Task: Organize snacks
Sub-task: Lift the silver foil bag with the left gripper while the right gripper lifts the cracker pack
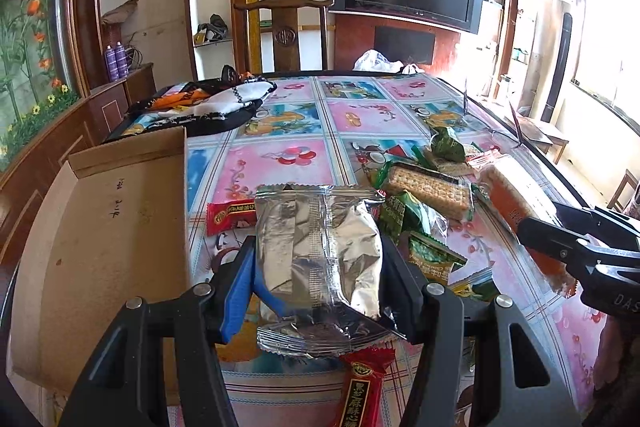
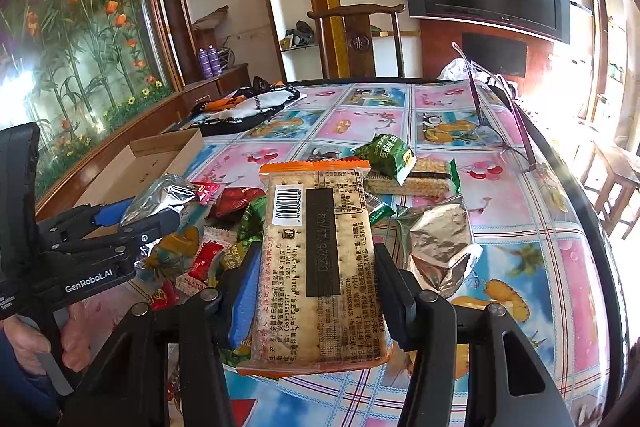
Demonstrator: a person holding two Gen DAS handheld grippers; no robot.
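My left gripper is shut on a silver foil snack packet, held upright above the flowered tablecloth. The right wrist view shows that left gripper at the left, foil packet between its fingers. My right gripper is shut on a long orange-edged cracker pack, barcode side up, lifted over the snack pile. From the left wrist view, the right gripper grips the cracker pack at the right. An open cardboard box stands left of the foil packet.
Loose snacks lie on the table: a green-wrapped cracker pack, green pea bags, red candies, a second foil packet. Eyeglasses rest far right, a folded cloth far left, a wooden chair behind.
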